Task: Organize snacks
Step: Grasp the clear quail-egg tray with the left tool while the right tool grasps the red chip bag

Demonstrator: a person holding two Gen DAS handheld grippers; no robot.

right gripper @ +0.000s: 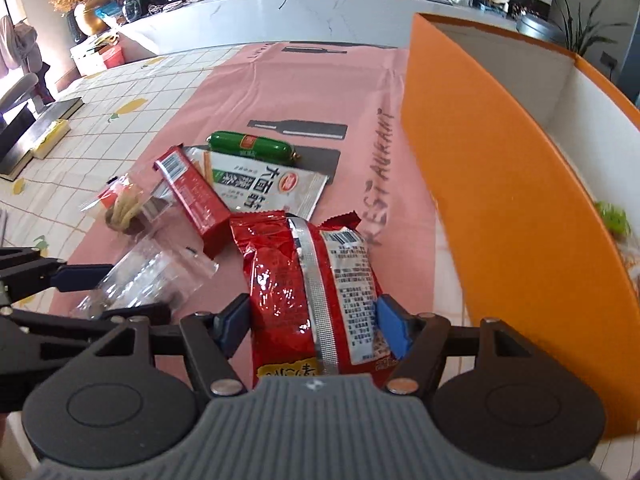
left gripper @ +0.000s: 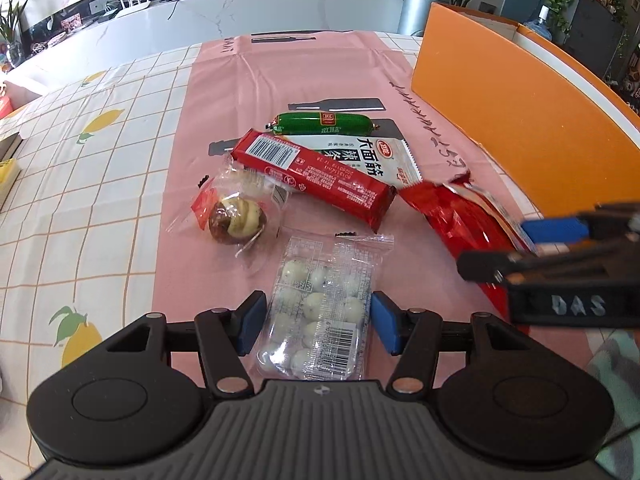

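Observation:
Snacks lie on a pink mat (left gripper: 280,80). My left gripper (left gripper: 318,322) is open, its blue pads on either side of a clear pack of white candies (left gripper: 320,312), apart from it. My right gripper (right gripper: 312,324) is open around a red foil bag (right gripper: 312,280), pads close to its sides; it also shows in the left wrist view (left gripper: 520,240). Further back lie a red bar (left gripper: 312,176), a white noodle-snack pouch (left gripper: 372,156), a green sausage (left gripper: 324,123) and a wrapped round pastry (left gripper: 236,220).
An orange box (right gripper: 500,208) with white inner walls stands open at the right, something green and pale inside (right gripper: 612,220). A lemon-print checked tablecloth (left gripper: 80,184) covers the table to the left. A white counter (left gripper: 240,4) runs behind.

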